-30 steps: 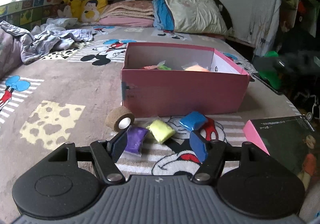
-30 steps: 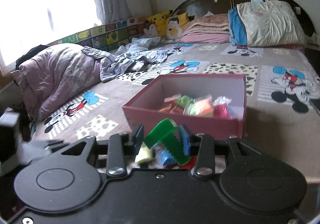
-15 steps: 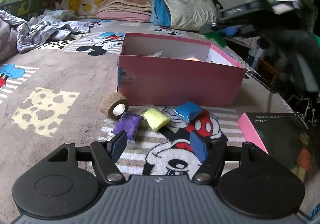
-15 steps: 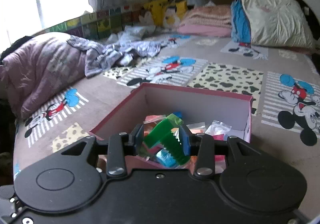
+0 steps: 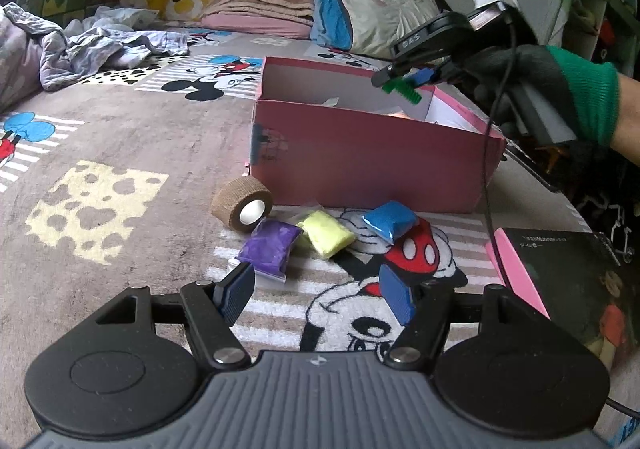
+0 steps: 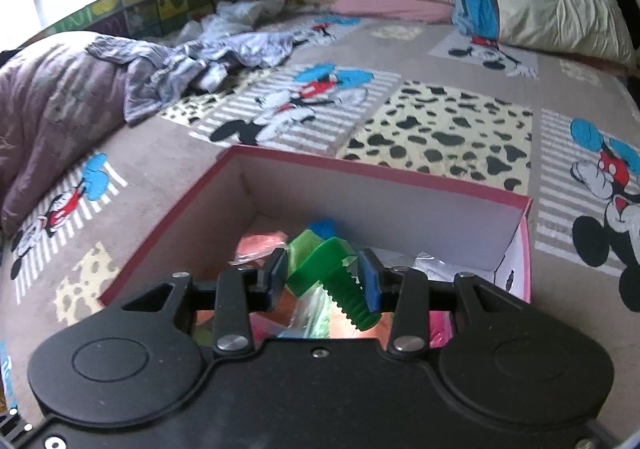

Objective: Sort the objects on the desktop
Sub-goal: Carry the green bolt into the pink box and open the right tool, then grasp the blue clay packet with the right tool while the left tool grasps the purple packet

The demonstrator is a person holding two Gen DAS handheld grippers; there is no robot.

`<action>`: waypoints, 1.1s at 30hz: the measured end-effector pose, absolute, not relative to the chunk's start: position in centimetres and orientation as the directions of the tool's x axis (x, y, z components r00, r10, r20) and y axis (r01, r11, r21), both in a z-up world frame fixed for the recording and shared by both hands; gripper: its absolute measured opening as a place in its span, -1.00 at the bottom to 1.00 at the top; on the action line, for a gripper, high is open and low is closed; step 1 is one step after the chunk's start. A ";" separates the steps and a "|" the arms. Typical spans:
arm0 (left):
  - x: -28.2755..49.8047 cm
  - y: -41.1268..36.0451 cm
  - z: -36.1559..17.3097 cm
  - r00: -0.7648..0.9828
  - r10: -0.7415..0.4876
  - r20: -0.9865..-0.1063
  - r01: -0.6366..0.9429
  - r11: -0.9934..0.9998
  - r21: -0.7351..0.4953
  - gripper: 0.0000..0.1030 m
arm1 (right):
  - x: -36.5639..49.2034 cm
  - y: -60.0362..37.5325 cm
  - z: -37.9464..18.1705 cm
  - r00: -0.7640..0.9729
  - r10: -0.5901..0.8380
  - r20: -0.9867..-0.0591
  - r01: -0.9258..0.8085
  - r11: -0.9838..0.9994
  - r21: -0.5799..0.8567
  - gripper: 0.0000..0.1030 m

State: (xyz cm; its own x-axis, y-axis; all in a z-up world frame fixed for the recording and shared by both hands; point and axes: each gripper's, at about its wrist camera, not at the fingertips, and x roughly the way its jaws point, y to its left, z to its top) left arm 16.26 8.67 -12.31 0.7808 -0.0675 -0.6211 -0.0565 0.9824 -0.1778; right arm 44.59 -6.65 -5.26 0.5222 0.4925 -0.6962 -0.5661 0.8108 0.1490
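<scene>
box (image 6: 168, 225) contents: partly hidden behind right tongs (image 6: 324, 279) and bolt (image 6: 340, 285), blurred, kinds unclear | book (image 5: 568, 269): cut by right edge, lower right, cover text too small | box (image 5: 360, 153) interior in left view: mostly hidden by near wall

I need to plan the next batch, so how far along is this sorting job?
Partly done. Several coloured packets already lie in the pink box. In hand: the right tool grips a green toy bolt above the box, not yet released. Left on the bedspread: a tape roll and purple, yellow and blue packets. The left tool is open and empty.
</scene>
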 end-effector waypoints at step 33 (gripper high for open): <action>20.9 12.1 -15.2 0.764 -0.079 -0.640 -0.027 0.988 -0.154 0.32 | 28.7 -10.8 -9.4 0.541 0.580 -0.609 -0.631 0.758 0.161 0.13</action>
State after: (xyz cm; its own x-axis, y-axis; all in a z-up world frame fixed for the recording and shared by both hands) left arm 20.90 12.13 -15.19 0.7640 -0.0791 -0.6403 -0.0267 0.9877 -0.1539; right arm 28.72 -10.77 -9.40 0.5408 0.5798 -0.6094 -0.6314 0.7585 0.1613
